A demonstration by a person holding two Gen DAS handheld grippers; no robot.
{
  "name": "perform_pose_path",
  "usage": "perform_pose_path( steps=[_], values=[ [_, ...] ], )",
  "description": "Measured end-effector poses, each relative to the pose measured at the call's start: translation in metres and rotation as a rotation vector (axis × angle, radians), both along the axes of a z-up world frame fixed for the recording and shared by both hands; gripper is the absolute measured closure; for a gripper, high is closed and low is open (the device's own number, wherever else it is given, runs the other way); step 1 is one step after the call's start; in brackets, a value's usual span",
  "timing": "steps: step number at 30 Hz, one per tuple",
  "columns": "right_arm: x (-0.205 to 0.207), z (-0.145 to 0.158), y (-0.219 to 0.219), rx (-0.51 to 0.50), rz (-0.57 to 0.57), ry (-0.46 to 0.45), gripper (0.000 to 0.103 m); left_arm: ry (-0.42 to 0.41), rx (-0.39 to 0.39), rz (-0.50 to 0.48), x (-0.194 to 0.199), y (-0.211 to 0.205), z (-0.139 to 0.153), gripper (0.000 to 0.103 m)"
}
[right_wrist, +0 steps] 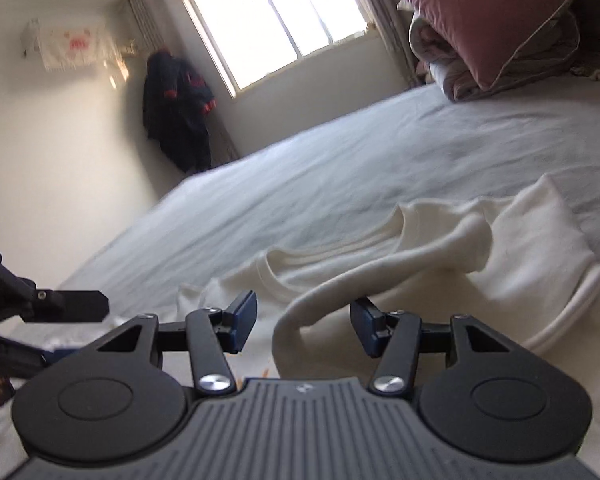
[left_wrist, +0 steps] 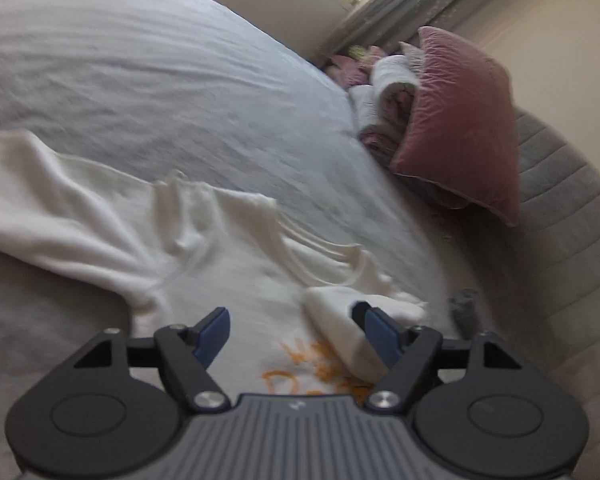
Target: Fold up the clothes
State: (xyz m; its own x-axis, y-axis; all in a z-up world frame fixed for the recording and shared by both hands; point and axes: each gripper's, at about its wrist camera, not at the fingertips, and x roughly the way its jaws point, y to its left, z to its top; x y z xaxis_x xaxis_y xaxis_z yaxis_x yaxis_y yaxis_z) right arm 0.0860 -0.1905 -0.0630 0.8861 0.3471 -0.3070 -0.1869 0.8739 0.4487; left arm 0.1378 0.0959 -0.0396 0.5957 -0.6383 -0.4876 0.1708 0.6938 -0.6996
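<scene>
My left tongs [left_wrist: 290,330] and right tongs [right_wrist: 303,322] gape, released, above the rumpled cream cotton sweatshirt [right_wrist: 440,264]; bare pale-blue bedsheet [left_wrist: 160,92] spreads beyond its collar edge.

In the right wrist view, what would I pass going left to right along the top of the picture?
Wall cloth → dark jacket → window → pink pillow.
</scene>
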Motion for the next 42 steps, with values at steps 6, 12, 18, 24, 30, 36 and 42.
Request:
perform_pose_path(
  steps=[6, 12, 18, 24, 30, 36, 42],
  values=[
    [-0.005, 0.004, 0.018, 0.060, 0.214, -0.084, 0.047, 0.036, -0.270, 0.020, 0.007, 0.022, -0.041, 0.014],
    [0.004, 0.001, 0.034, 0.031, 0.357, 0.026, 0.047, 0.024, -0.350, 0.045, 0.006, 0.027, -0.056, 0.010],
    [0.003, 0.006, 0.027, 0.035, 0.322, 0.043, 0.047, 0.020, -0.191, 0.110, 0.009, 0.016, -0.051, 0.026],
    [-0.005, 0.036, -0.012, -0.002, 0.158, 0.044, 0.047, 0.000, 0.020, 0.138, 0.018, 0.000, -0.041, 0.058],
    [0.022, 0.075, -0.095, -0.221, -0.057, 0.065, 0.047, -0.023, 0.133, 0.158, 0.022, -0.003, -0.037, 0.089],
    [0.051, 0.027, -0.167, -0.036, -0.107, 0.210, 0.052, -0.054, 0.169, 0.168, 0.019, 0.004, -0.030, 0.095],
    [0.065, -0.013, -0.173, 0.171, -0.086, 0.207, 0.095, -0.166, 0.183, 0.171, 0.016, 0.002, -0.019, 0.098]
  ],
)
